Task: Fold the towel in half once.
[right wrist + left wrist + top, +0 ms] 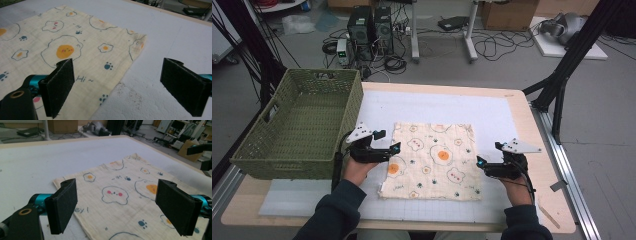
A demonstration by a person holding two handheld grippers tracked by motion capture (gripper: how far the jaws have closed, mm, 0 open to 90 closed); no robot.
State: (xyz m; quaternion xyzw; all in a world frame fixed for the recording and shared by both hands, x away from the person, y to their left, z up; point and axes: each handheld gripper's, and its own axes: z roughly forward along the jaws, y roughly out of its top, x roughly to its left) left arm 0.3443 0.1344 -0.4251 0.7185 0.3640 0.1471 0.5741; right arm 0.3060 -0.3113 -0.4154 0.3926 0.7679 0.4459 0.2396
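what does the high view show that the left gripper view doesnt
High view alone: the green basket at the table's left, the person's sleeves, and both grippers, left and right, open at the cloth's side edges. Left gripper view alone: a close look between its own open jaws at the cloth's print. Both share the cloth lying flat on the white mat.

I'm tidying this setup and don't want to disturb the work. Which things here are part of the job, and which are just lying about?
Part of the job:
- patterned cloth, flat on the white mat
- left gripper, open at its left edge
- right gripper, open at its right edge

Just lying about:
- green woven basket, empty
- computer towers and cables on the floor
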